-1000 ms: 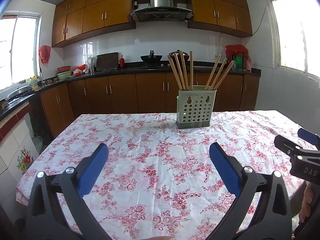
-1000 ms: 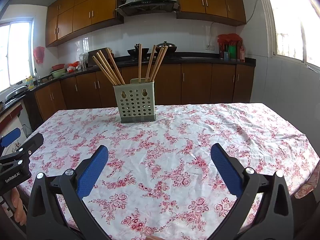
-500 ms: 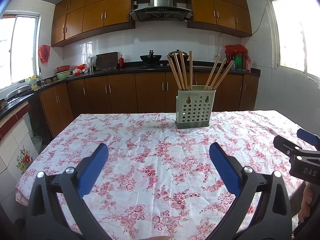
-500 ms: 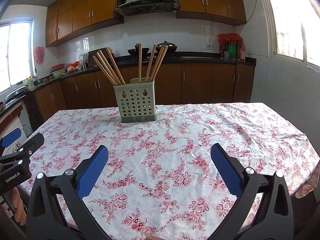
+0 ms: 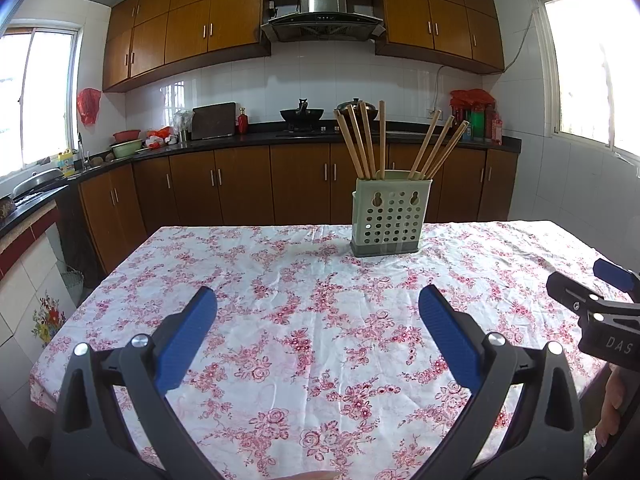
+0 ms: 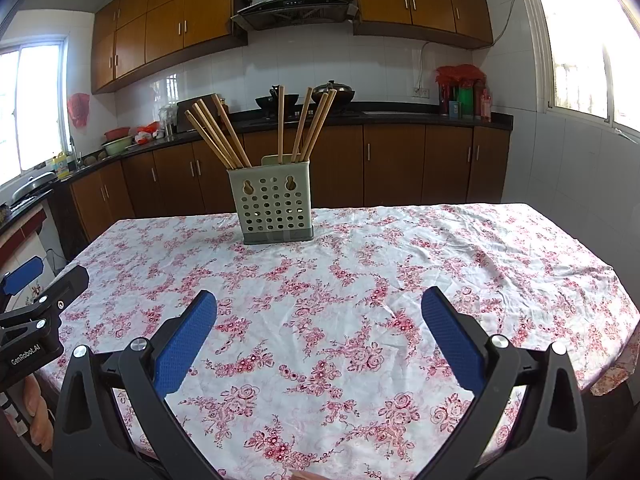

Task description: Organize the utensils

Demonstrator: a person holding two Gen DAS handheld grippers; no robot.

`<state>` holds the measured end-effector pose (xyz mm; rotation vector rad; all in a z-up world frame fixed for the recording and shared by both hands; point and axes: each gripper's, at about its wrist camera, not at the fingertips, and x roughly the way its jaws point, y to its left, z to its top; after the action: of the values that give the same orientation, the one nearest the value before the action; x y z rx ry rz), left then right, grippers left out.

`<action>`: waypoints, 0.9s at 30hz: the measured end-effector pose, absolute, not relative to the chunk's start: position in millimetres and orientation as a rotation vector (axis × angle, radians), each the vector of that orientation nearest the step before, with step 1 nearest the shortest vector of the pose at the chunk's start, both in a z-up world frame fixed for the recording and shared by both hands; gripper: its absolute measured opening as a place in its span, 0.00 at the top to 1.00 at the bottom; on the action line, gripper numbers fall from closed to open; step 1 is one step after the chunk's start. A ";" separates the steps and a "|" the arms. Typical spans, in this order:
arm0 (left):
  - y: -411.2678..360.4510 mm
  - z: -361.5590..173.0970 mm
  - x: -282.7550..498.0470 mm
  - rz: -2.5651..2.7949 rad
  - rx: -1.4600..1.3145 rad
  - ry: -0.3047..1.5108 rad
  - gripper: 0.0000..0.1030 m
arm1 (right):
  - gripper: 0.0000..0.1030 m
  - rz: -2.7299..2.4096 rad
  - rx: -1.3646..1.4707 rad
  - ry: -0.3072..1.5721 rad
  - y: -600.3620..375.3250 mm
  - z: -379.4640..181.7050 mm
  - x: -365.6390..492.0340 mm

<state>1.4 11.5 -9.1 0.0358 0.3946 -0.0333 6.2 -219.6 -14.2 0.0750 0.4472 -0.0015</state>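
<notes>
A table [image 5: 520, 240] draped in a red-flowered white cloth [image 6: 360, 300] bears a pale perforated utensil holder [image 6: 276, 208].

Bright daylight floods in from blown-out windows [image 5: 592, 64] left and right; pictures are sharp, with fisheye bending and dark corners.

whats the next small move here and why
Probably bring the right gripper forward toward the green holder. Both it and the left gripper are open, empty and well short of it, above the floral tablecloth. All the chopsticks stand in the holder, none loose on the cloth, so any sorting starts there.
</notes>
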 end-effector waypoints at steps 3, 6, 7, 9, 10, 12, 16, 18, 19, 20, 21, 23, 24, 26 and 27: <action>12.0 -9.6 1.8 -0.034 0.037 0.395 0.04 | 0.02 -0.001 0.076 0.448 -219.7 -14.1 6.3; 12.1 -9.6 1.8 -0.033 0.036 0.395 0.04 | 0.02 -0.002 0.076 0.448 -219.7 -14.0 6.3; 12.6 -9.6 1.9 -0.033 0.035 0.396 0.04 | 0.02 -0.001 0.076 0.448 -219.9 -13.9 6.4; 12.9 -9.8 1.8 -0.033 0.034 0.396 0.04 | 0.02 -0.002 0.076 0.447 -219.9 -13.8 6.4; 12.8 -10.0 1.6 -0.033 0.034 0.396 0.04 | 0.02 -0.001 0.076 0.448 -220.0 -13.8 6.4; 12.4 -10.0 1.4 -0.032 0.035 0.396 0.04 | 0.02 -0.001 0.076 0.448 -219.7 -13.8 6.1; 12.5 -9.9 1.6 -0.033 0.035 0.396 0.04 | 0.02 -0.001 0.077 0.448 -219.0 -14.4 6.1; 12.5 -9.9 1.7 -0.033 0.034 0.397 0.04 | 0.02 -0.002 0.077 0.448 -218.9 -14.4 6.1; 12.5 -10.0 1.3 -0.033 0.033 0.396 0.04 | 0.02 -0.002 0.077 0.448 -219.0 -14.4 6.2; 12.4 -9.8 1.7 -0.032 0.034 0.396 0.04 | 0.02 -0.002 0.078 0.448 -218.5 -14.4 5.7; 12.6 -10.3 1.8 -0.031 0.033 0.396 0.04 | 0.02 -0.002 0.078 0.448 -218.9 -14.4 5.9; 12.8 -10.5 1.7 -0.031 0.033 0.397 0.04 | 0.02 -0.001 0.077 0.448 -219.6 -14.4 6.2; 13.0 -10.3 1.8 -0.031 0.033 0.397 0.04 | 0.02 -0.001 0.077 0.449 -219.5 -14.4 6.2; 13.0 -10.4 1.7 -0.032 0.034 0.397 0.04 | 0.02 0.000 0.078 0.449 -218.9 -14.9 6.1; 13.1 -10.2 1.8 -0.032 0.034 0.397 0.04 | 0.02 0.000 0.078 0.449 -218.1 -15.3 5.7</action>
<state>1.8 13.1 -10.2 0.0339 0.3965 -0.0321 5.7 -218.1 -15.3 0.0780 0.4493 0.0002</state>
